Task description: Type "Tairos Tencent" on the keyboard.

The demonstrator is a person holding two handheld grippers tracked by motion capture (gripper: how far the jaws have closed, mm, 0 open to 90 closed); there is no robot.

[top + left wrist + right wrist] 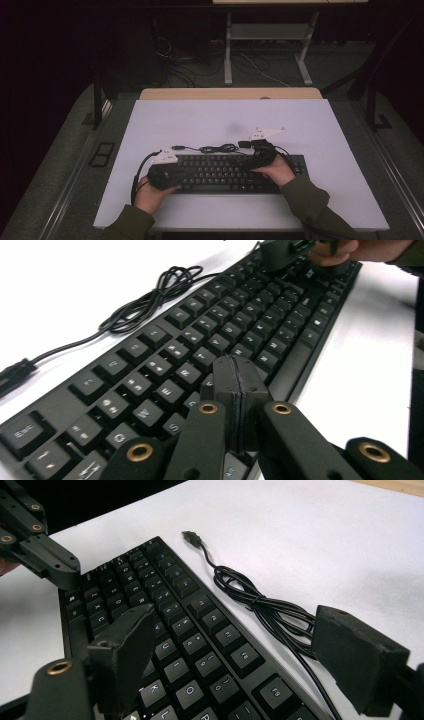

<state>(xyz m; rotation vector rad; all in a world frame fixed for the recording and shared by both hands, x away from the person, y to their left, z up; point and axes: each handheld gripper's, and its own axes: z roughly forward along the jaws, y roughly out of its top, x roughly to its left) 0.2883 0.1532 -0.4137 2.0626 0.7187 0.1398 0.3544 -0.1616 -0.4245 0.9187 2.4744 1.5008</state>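
A: We are looking at a black keyboard (227, 173), full-width, low profile, pale legends on the keys. Its thin black cable (215, 148) is lying coiled just behind it, plug end (189, 536) loose on the white surface (200, 120).

B: We are noting the long axis running left to right across the surface, key rows facing the person, back edge toward the far side. It is sitting in the near half, close to the front edge.

A: The left hand-held gripper (241, 390) is hovering over the left letter keys, jaws pressed together with nothing between them; whether it touches the keys, we cannot tell.

B: The right hand-held gripper (235, 655) is hanging above the right part of the keyboard, jaws spread wide, gripping nothing.

A: We are seeing bare white surface behind the cable and on both sides, a narrower strip in front. A wooden edge (230, 93) is showing beyond the far side.
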